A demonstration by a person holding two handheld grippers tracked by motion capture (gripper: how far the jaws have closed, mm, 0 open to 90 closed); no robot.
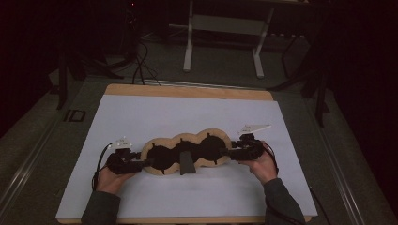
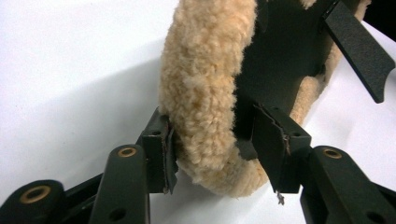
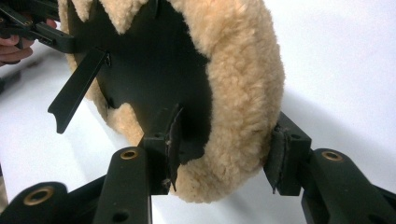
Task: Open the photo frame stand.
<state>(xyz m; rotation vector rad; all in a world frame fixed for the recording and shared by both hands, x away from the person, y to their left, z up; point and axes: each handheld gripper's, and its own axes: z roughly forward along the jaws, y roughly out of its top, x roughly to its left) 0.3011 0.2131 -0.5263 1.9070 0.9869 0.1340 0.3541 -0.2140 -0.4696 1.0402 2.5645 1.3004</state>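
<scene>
Lying flat near the front middle of the white surface (image 1: 197, 112), a long fleece pad (image 1: 187, 152) with three rounded lobes and a black inner face shows whole in the high view; the left gripper (image 1: 143, 163) meets its left end and the right gripper (image 1: 224, 153) its right end, each held by a hand (image 1: 109, 179) coming in from the bottom edge; a black strap (image 1: 186, 163) hangs off the pad's near edge toward the person.

From the left gripper view the fluffy tan rim (image 2: 208, 93) stands between the jaws; the left-hand pad of that gripper touches the fleece, while the other sits against the black inner face; whether they squeeze or merely bracket the rim I cannot tell; the strap (image 2: 359, 49) juts out at the upper right.

From the right gripper view the rim (image 3: 243, 93) again lies between the jaws, one pad on the black inner face (image 3: 154, 60), the other at the outer fleece, seemingly touching; the far end shows the left gripper (image 3: 44, 32) and fingers (image 3: 11, 46), and the strap (image 3: 77, 91) slants down at left.

The high view alone gives the wooden board edge (image 1: 187, 91) under the white sheet and the floor and frame legs (image 1: 223, 42) beyond.
</scene>
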